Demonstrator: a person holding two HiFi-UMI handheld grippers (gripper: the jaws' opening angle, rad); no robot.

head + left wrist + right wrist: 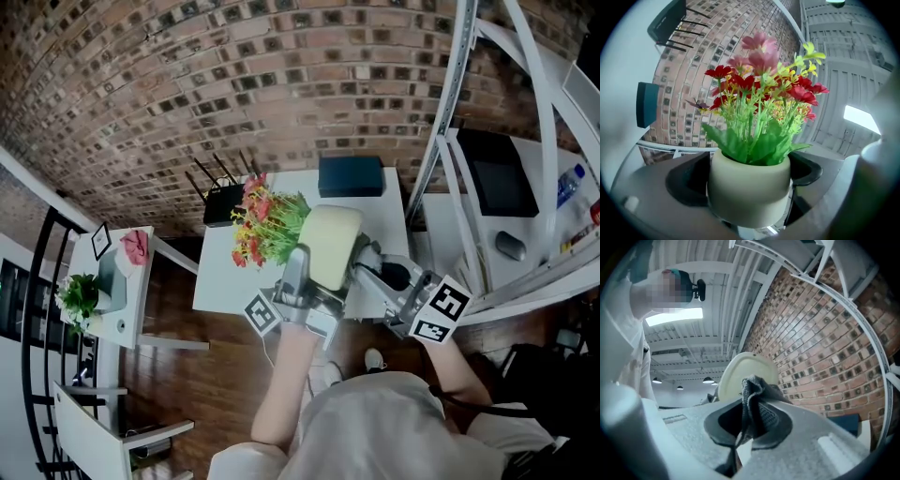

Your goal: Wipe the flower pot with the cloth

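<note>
A cream flower pot point(328, 246) with red, pink and yellow flowers point(267, 225) is held up over the table's front edge, tipped over with its blooms pointing left. My left gripper point(305, 274) is shut on it; in the left gripper view the pot point(750, 187) fills the space between the jaws under the flowers point(761, 89). My right gripper point(373, 265) is shut on a grey cloth point(757, 401). The cloth's bunched end sits against the pot's round base point(743, 373). In the head view the cloth is hidden behind the pot.
A white table point(380, 206) carries a dark blue box point(351, 175) and a black router with antennas point(223, 202). A small side table point(127, 309) at left holds a green plant point(80, 295). White shelving point(525, 141) with a dark screen point(502, 173) stands at right.
</note>
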